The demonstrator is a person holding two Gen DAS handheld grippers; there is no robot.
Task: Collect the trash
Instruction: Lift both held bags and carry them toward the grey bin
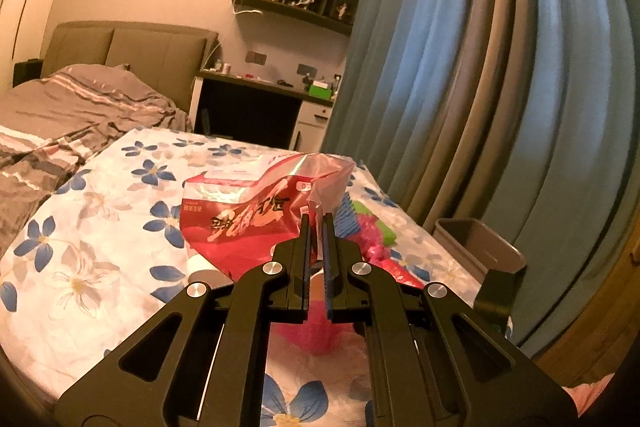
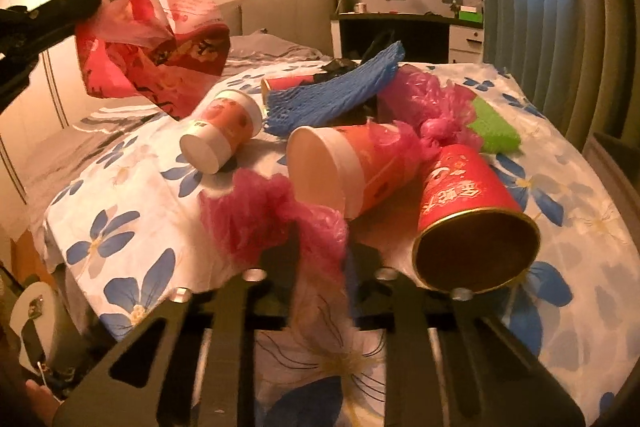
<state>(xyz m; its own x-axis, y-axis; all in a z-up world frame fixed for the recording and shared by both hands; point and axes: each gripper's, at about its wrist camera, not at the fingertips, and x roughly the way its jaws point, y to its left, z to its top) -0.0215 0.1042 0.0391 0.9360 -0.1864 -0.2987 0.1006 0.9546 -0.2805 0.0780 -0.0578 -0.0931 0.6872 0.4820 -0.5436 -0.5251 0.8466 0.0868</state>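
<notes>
Left gripper (image 1: 317, 223) is pinching the red plastic bag (image 1: 248, 211) by an edge, lifting it clear of the floral sheet (image 1: 100, 227). Right gripper (image 2: 324, 247) is closing on a pink bag (image 2: 256, 219) (fingers blurred), lying beside tipped cups (image 2: 332, 171) and blue netting (image 2: 336, 91).

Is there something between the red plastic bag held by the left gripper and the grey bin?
Nothing visible. The left gripper holds the red plastic bag above the bed; the grey bin stands open beside the bed's far edge.
</notes>
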